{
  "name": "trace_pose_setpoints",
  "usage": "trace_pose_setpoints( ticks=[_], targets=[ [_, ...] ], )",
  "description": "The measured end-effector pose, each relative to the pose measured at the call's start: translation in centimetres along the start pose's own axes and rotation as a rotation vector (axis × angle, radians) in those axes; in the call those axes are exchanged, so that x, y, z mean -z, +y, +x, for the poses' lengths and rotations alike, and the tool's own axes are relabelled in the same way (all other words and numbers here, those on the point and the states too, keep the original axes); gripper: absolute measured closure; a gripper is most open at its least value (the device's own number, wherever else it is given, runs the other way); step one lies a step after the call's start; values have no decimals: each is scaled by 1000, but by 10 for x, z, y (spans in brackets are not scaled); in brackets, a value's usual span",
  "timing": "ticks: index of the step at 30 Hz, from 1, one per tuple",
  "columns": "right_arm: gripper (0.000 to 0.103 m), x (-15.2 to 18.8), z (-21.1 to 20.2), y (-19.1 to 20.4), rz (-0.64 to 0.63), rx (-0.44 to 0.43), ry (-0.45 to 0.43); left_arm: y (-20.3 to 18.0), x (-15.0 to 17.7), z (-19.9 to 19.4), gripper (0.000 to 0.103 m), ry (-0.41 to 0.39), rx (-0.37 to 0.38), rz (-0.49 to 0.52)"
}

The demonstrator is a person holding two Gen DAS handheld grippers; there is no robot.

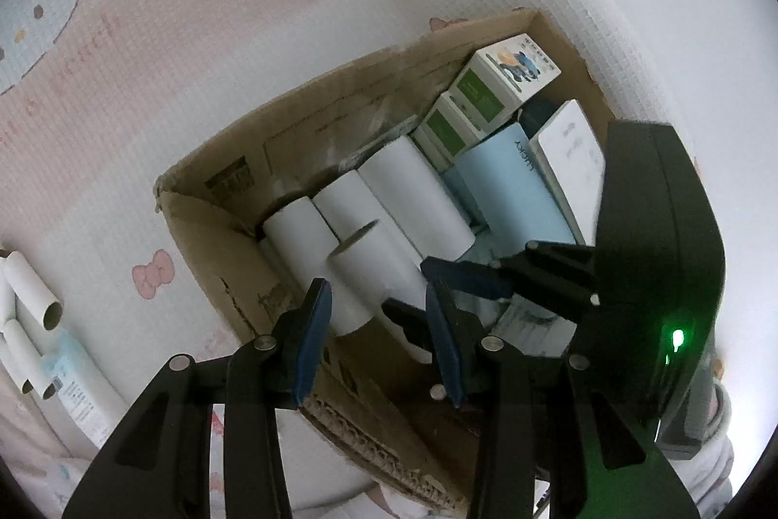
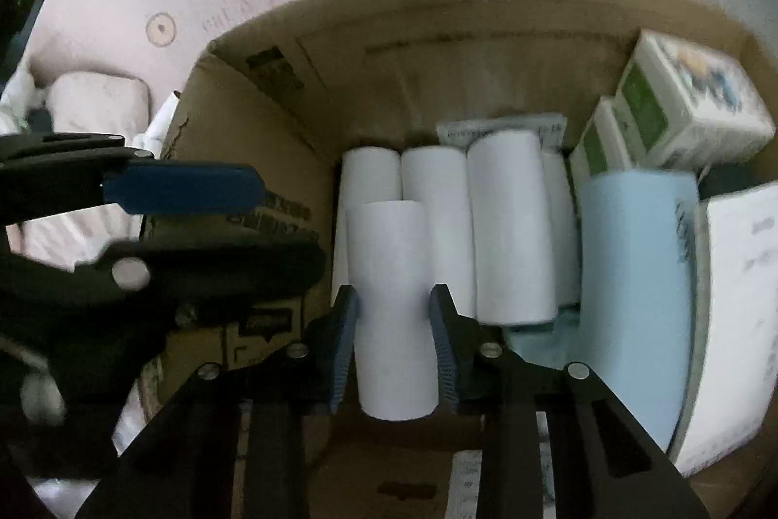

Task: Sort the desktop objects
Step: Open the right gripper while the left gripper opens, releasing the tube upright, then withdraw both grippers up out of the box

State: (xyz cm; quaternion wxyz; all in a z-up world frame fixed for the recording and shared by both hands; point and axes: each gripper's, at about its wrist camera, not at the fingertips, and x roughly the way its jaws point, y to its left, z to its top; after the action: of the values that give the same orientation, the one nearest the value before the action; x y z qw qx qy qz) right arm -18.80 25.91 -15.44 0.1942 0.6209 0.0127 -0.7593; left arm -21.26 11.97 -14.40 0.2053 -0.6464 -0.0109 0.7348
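White paper roll (image 1: 369,280) lies in the cardboard box (image 1: 233,256) between the open left hand-held gripper (image 1: 379,344), whose pads stand clear of it; a blue pack (image 1: 505,188) deeper in the box reads "LUCKY".

In the right wrist view, the right hand-held gripper (image 2: 394,353) clamps that roll over the box; print on the box wall is unreadable.
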Motion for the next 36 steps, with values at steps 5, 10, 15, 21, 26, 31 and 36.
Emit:
trace_pose_setpoints(
  ticks=[5, 10, 15, 21, 26, 31, 36],
  targets=[
    [75, -9, 5, -7, 20, -12, 27, 8, -4, -9, 59, -4, 41, -52],
    [74, -18, 6, -12, 50, -36, 14, 15, -6, -25, 59, -48, 43, -76],
    [74, -29, 7, -9, 45, -19, -20, 19, -6, -33, 59, -70, 46, -102],
    [71, -36, 14, -19, 84, -58, -42, 14, -5, -32, 59, -78, 27, -111],
    [71, -34, 7, -13, 80, -34, -55, 9, -11, -30, 59, -73, 17, -98],
    [71, -10, -28, -24, 117, -27, -107, -7, -13, -21, 59, -50, 25, -76],
    [71, 10, -47, -43, 222, 20, -109, -16, -19, 8, 80, 28, 12, -136]
  ],
)
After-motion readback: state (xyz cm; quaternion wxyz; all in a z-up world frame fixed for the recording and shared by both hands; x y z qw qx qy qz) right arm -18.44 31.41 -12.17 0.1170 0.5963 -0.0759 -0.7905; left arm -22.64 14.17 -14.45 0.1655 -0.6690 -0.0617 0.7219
